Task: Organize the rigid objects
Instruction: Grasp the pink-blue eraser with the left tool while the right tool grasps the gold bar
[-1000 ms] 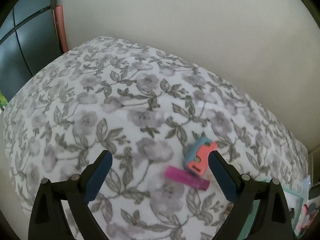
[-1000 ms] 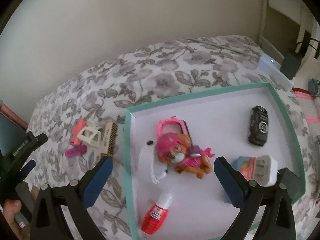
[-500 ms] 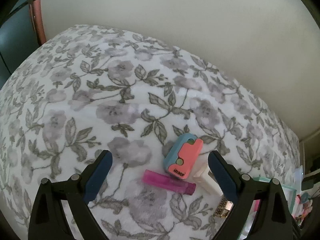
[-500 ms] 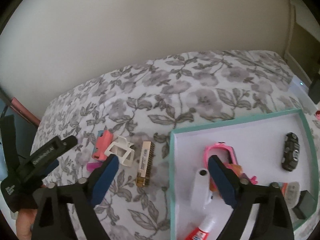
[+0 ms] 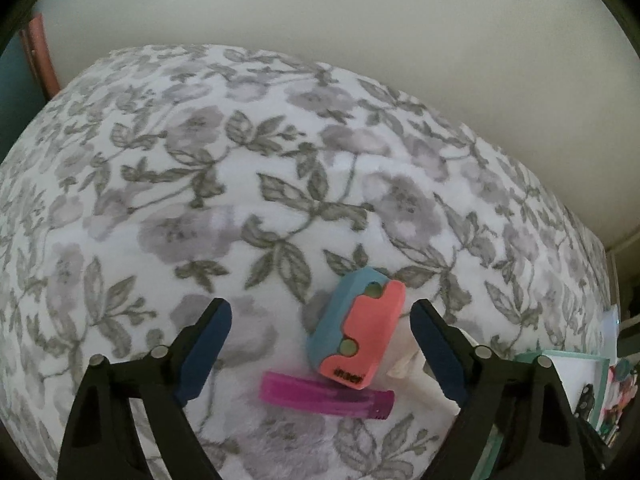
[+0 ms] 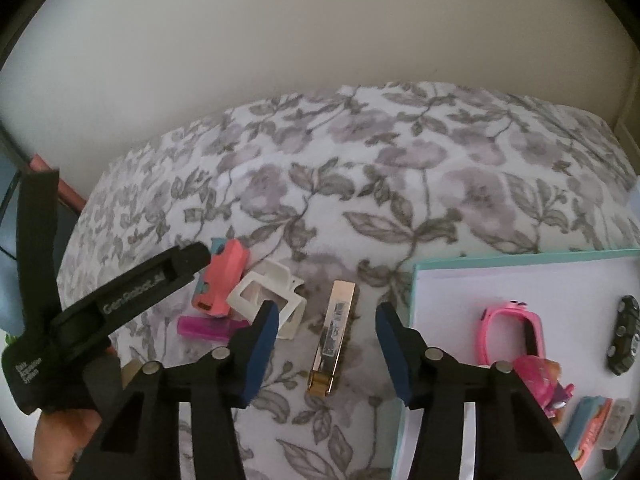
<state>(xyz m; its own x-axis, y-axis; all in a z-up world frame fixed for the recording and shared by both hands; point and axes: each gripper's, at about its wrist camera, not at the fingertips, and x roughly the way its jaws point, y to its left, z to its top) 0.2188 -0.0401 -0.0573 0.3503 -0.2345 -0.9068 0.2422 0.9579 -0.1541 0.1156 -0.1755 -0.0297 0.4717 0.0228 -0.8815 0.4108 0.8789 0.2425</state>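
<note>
A pink and blue block (image 5: 358,330) lies on the floral bedspread, with a magenta lighter (image 5: 326,400) just in front of it and a white plastic frame (image 5: 416,372) to its right. My left gripper (image 5: 320,320) is open, its jaws either side of the block and not touching it. In the right wrist view the same block (image 6: 222,282), lighter (image 6: 208,326) and white frame (image 6: 270,300) lie at the left. A gold bar-shaped clip (image 6: 334,326) lies between the open jaws of my right gripper (image 6: 326,318), which holds nothing.
A teal-rimmed white tray (image 6: 416,280) at the right holds a pink watch (image 6: 508,334), a black toy car (image 6: 624,334), a pink plush dog (image 6: 540,384) and other small items. The left tool (image 6: 120,300) and a hand show at the left. A wall stands behind the bed.
My left gripper has moved closer to the pink and blue block, which now sits between its jaws. My right gripper has swung left off the tray and now frames the gold clip.
</note>
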